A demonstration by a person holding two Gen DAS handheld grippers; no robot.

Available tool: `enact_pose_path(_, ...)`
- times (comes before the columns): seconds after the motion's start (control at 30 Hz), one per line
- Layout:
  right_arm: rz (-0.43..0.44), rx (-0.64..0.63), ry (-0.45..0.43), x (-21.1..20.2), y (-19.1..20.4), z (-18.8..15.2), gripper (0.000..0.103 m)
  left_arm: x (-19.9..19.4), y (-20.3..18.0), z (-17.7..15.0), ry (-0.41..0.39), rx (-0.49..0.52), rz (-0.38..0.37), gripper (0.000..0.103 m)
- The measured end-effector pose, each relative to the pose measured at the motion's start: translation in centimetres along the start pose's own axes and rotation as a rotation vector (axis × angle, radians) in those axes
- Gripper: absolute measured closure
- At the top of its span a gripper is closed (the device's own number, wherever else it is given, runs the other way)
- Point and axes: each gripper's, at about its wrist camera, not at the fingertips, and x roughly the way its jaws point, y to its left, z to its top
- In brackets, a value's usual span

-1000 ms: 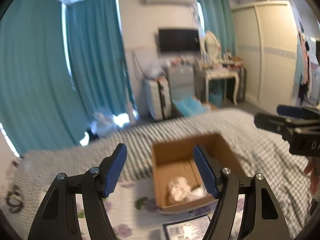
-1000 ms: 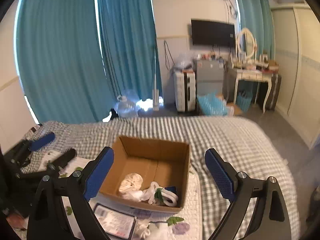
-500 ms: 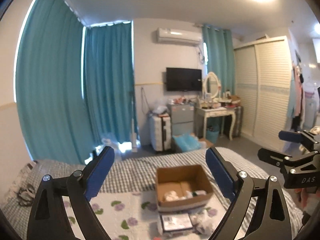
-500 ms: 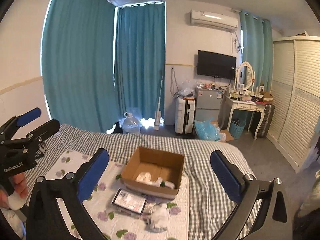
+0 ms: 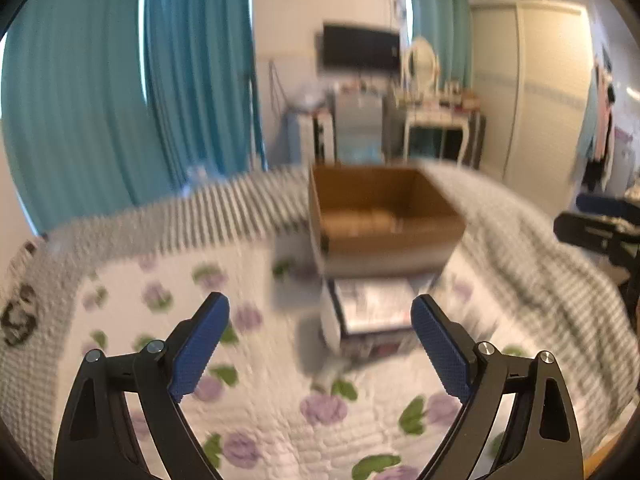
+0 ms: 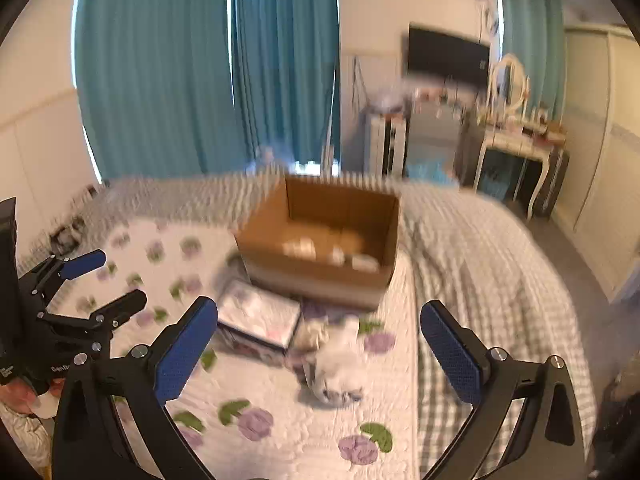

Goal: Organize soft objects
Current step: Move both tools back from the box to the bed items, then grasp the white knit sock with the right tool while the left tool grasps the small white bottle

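Note:
An open cardboard box [image 5: 384, 216] [image 6: 324, 236] stands on the bed with pale soft items inside, blurred. In front of it lies a flat printed package [image 5: 372, 308] [image 6: 260, 316]. A crumpled white soft object [image 6: 336, 364] lies on the floral quilt beside the package. My left gripper [image 5: 320, 344] is open and empty, low over the quilt short of the package. My right gripper [image 6: 318, 344] is open and empty above the white soft object. Each gripper shows at the edge of the other's view: the right [image 5: 600, 224], the left [image 6: 76, 292].
The floral quilt [image 5: 256, 400] covers the near bed, with a grey checked blanket [image 6: 480, 264] around it. Teal curtains [image 6: 200, 68], a suitcase, a small fridge and a dressing table [image 6: 516, 140] stand beyond the bed. A wardrobe [image 5: 532, 80] is at the right.
Both grippers have dropped from a high, far view down close to the bed. The box and package now appear much nearer. Both views are blurred by motion. Both stay open.

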Motion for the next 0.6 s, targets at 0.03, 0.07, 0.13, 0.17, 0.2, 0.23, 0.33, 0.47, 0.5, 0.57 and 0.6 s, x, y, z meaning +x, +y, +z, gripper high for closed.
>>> enact_pose_path(0.03,-0.005,0.005,0.025,1.6,-0.4,-0.8,0.001,1.0,-0.1,-1.0,0.028,0.003,0.0,0.009)
enact_pose_path(0.07,-0.01,0.01,0.05,3.1,-0.8,-1.6,0.001,2.2,-0.3,-2.0,0.055,0.006,-0.002,0.009)
enact_pose_path(0.13,-0.007,0.033,0.109,6.2,-1.8,-3.1,0.001,5.0,-0.4,-4.2,0.115,0.006,-0.002,0.009)
enact_pose_path(0.17,-0.003,0.041,0.129,7.3,-2.1,-3.7,0.001,5.9,-0.6,-5.0,0.14,0.007,-0.006,0.009)
enact_pose_path(0.2,0.001,0.052,0.158,8.8,-2.6,-4.7,0.001,7.2,-0.6,-5.8,0.171,0.008,-0.012,0.01)
enact_pose_path(0.23,0.003,0.059,0.177,9.9,-2.9,-5.3,0.001,8.1,-0.7,-6.5,0.191,0.006,-0.019,0.01)
enact_pose_path(0.33,0.013,0.073,0.224,12.5,-3.7,-6.8,0.004,10.2,-0.2,-8.1,0.234,0.0,-0.036,0.011)
enact_pose_path(0.47,0.021,0.079,0.267,15.3,-4.1,-8.7,0.007,12.0,0.0,-9.4,0.289,0.007,-0.045,0.011)
enact_pose_path(0.5,0.015,0.074,0.277,15.8,-4.0,-9.1,0.009,12.3,-0.1,-9.8,0.298,0.013,-0.031,0.012)
enact_pose_path(0.57,0.008,0.062,0.297,16.7,-3.9,-9.8,0.016,13.0,-0.2,-10.3,0.303,0.016,-0.003,0.017)
enact_pose_path(0.6,0.019,0.064,0.305,17.0,-4.0,-10.1,0.018,13.1,-0.3,-10.4,0.307,0.02,-0.005,0.021)
